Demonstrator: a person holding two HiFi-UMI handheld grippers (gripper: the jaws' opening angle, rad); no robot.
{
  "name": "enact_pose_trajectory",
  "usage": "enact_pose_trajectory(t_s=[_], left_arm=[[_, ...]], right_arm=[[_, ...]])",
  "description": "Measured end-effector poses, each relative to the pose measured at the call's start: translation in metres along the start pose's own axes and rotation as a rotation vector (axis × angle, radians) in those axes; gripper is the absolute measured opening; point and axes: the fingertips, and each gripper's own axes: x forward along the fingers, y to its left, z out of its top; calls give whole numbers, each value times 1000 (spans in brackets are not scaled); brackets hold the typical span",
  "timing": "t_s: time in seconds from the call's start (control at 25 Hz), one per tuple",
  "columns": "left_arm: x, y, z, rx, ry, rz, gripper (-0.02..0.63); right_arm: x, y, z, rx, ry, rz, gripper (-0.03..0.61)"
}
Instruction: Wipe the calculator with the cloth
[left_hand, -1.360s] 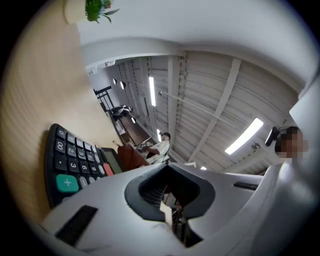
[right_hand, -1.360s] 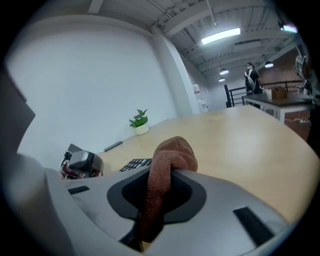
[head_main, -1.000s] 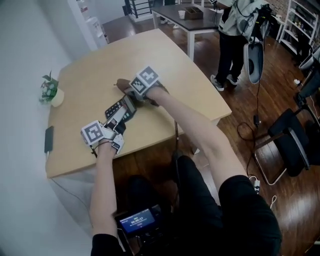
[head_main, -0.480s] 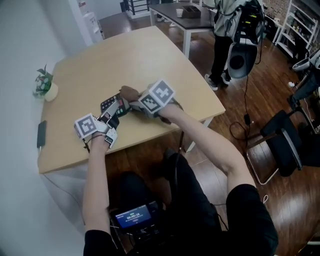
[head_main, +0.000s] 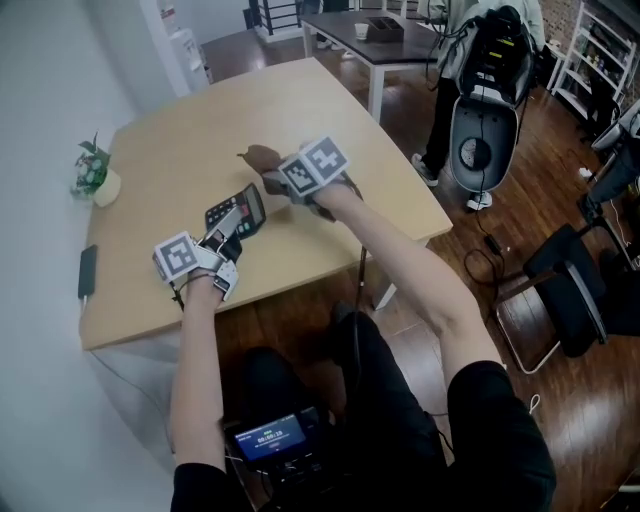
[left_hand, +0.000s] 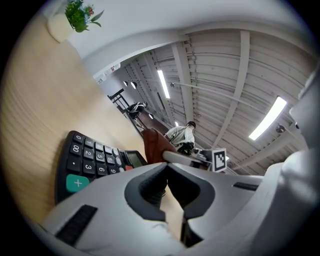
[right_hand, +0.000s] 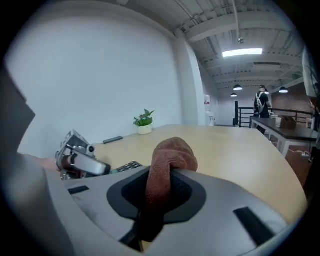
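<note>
Left gripper view: calculator (left_hand: 92, 167) keys "00", "+" legible; left claw (left_hand: 167, 169) clenched; right claw (right_hand: 162, 175) grasping cloth (right_hand: 172, 150).

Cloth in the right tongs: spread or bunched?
Bunched. The right gripper view shows the cloth folded over into a brown wad, clamped between the jaws of the right tongs.
</note>
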Motion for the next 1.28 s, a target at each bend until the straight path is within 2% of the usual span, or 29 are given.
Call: enact_pose_trajectory(t_s=[0.08, 0.24, 0.4, 0.6, 0.76, 0.84, 0.92, 1.0, 1.12, 1.2, 1.28], left_arm=[[0, 1, -2, -19, -7, -8, -11], [-4, 11, -3, -31, -6, 44, -11], [-5, 9, -1, -22, -4, 54, -11], [-5, 10, 0, 18, 2, 69, -11], [-6, 10, 1, 18, -3, 79, -11], [-7, 10, 0, 11, -2, 82, -11], [-6, 8, 1, 21, -3, 69, -11], [-5, 7, 2, 28, -5, 60, -11], [-7, 12, 0, 34, -6, 93, -11], [-8, 13, 0, 27, -13, 87, -11], [-12, 17, -1, 9, -21, 102, -11]], right_arm=[[29, -6, 1, 3, 17, 16, 57], [55, 3, -8, 43, 47, 96, 57], [33, 19, -18, 42, 59, 111, 57], [-6, 59, -52, 62, 75, 139, 58], [-28, 98, -83, 68, 130, 222, 58], [-37, 105, -86, 62, 147, 254, 58], [-40, 85, -68, 53, 110, 204, 57], [-35, 50, -38, 47, 41, 107, 57], [-11, 5, -6, 24, -11, -15, 57], [17, -5, -4, -7, 23, -27, 57], [42, -1, -11, -24, 69, 11, 58]])
